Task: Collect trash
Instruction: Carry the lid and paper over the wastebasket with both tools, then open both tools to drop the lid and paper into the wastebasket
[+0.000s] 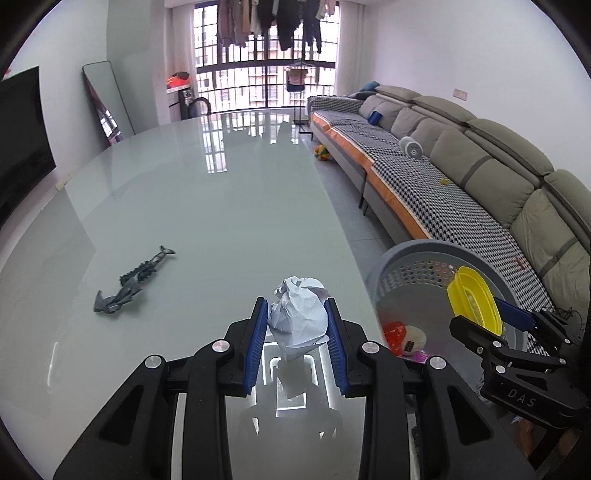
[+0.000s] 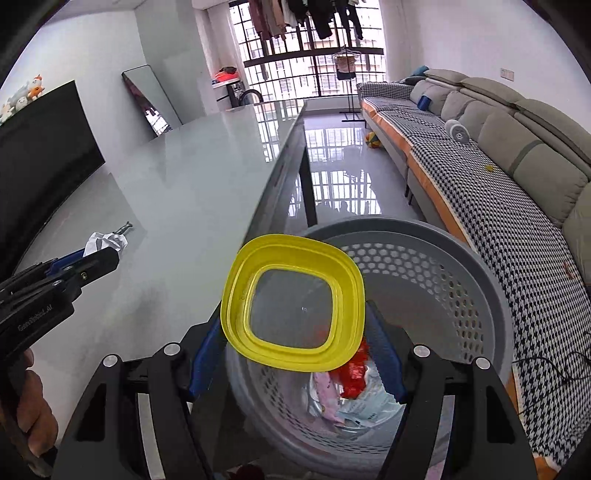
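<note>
left gripper (image 1: 297,325) clamps crumpled paper (image 1: 299,317) near table's (image 1: 184,203) right edge; only right wrist view shows right gripper (image 2: 295,354) holding yellow lid (image 2: 293,301) over basket (image 2: 491,295)

Living room, daylight from far barred window (image 1: 266,66), clothes (image 1: 269,22) hung above. Long glossy grey table (image 1: 207,206) centre. Grey sofa (image 1: 480,155) along right wall; leaning mirror (image 1: 107,99) and TV (image 1: 22,140) left. Reflective tiled floor (image 2: 340,158).

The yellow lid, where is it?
The yellow lid sits between the right gripper's fingers, over the grey basket beside the table.
</note>
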`<state>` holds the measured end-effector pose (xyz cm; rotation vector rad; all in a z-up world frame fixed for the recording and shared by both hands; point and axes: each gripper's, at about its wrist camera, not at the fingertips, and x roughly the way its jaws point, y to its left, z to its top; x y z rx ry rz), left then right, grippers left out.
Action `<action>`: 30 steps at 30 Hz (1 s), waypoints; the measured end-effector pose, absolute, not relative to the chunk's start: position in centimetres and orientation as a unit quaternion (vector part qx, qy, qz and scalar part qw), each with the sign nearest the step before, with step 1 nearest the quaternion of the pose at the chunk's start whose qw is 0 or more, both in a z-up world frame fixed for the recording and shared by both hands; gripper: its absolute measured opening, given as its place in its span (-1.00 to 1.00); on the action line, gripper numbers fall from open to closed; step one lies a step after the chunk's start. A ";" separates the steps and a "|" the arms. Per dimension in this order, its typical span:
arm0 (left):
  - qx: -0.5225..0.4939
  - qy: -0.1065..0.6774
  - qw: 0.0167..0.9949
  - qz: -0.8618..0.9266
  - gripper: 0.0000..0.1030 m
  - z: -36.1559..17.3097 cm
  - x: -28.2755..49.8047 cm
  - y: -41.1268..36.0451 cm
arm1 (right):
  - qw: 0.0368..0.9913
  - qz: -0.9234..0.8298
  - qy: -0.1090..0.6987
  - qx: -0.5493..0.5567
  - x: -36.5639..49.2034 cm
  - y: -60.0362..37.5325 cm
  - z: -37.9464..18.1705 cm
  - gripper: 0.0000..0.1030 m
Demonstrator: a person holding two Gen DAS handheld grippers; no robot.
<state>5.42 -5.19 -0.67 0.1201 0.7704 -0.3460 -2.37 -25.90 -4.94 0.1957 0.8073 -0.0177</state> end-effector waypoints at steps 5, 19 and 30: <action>0.076 0.380 0.899 -0.205 -0.39 -1.3 5.2 -9.4 | 0.911 -0.041 0.396 0.108 -3.7 -29.7 -5.8 0.33; 0.110 0.412 0.871 -0.242 -0.35 -4.2 5.1 -16.1 | 0.896 -0.065 0.417 0.138 -3.8 -35.8 -8.3 0.33; 0.115 0.419 0.869 -0.236 -0.20 -4.5 5.1 -17.3 | 0.893 -0.061 0.422 0.146 -3.6 -36.5 -8.9 0.34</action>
